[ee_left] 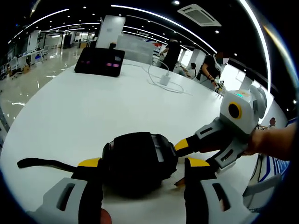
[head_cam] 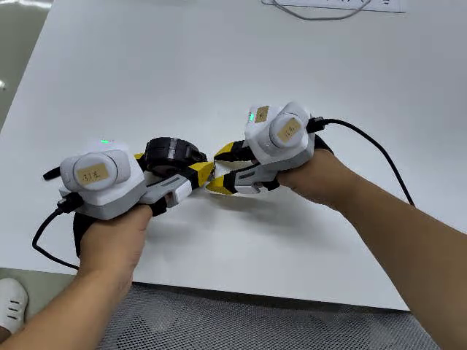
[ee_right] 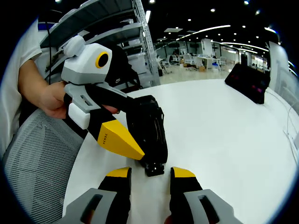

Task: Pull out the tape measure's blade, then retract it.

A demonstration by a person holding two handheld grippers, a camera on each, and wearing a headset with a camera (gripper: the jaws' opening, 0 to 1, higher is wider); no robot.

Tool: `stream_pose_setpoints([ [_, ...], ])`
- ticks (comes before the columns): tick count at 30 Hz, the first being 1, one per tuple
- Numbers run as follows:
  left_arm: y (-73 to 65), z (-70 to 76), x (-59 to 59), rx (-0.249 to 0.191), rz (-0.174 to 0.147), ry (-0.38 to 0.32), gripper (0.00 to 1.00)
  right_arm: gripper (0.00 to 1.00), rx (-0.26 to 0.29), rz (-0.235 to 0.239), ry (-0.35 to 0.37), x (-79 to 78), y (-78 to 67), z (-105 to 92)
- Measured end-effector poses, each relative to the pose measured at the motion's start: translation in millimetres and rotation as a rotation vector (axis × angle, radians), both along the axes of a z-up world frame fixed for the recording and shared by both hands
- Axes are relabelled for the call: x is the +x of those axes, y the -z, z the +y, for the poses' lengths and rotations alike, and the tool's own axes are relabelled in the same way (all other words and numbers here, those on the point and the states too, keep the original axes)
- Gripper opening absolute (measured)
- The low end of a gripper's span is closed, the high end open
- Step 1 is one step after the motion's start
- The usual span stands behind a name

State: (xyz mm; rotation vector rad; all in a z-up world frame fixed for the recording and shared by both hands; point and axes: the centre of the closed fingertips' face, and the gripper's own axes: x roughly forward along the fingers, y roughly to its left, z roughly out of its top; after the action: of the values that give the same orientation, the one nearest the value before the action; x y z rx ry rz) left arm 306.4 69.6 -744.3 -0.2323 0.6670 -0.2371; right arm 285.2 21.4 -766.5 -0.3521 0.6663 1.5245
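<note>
The black tape measure (head_cam: 171, 152) sits low over the white table (head_cam: 219, 65), between the yellow-tipped jaws of my left gripper (head_cam: 171, 165), which is shut on its case (ee_left: 140, 161). My right gripper (head_cam: 221, 168) points at it from the right with its jaws apart. In the right gripper view the case (ee_right: 149, 123) has a small black blade tab (ee_right: 154, 168) at its near end. That tab lies in the gap of my open right gripper (ee_right: 151, 173), touching neither finger. The blade itself stays inside the case. The right gripper (ee_left: 233, 121) comes into the left gripper view from the right.
A power strip with a cable (head_cam: 321, 7) lies at the table's far edge. A black tablet-like device (ee_left: 99, 61) and a white charger with its cord (ee_left: 164, 79) rest further out. A mesh chair (head_cam: 219, 321) stands against the table's near edge.
</note>
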Motion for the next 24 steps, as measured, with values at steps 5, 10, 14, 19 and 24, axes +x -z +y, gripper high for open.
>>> stream_pose_setpoints([
  [5, -1.5, 0.5, -1.8, 0.025, -0.006, 0.025, 0.67, 0.33, 0.011, 0.005, 0.019, -1.1, -4.9, -5.6],
  [10, -4.0, 2.4, -6.3, 0.084, -0.021, 0.076, 0.71, 0.4, 0.025, -0.003, 0.046, -2.4, -12.0, -13.3],
  [14, -7.2, 3.6, -9.6, 0.113, -0.031, 0.109, 0.75, 0.45, 0.033, 0.001, 0.077, -2.9, -17.9, -19.3],
  [19, -13.6, 3.2, -12.7, 0.137, -0.05, 0.151, 0.77, 0.5, 0.031, 0.003, 0.104, -5.9, -22.2, -27.1],
  [24, -21.6, -0.4, -15.5, 0.154, -0.073, 0.199, 0.78, 0.54, 0.033, 0.003, 0.138, -6.1, -28.1, -34.7],
])
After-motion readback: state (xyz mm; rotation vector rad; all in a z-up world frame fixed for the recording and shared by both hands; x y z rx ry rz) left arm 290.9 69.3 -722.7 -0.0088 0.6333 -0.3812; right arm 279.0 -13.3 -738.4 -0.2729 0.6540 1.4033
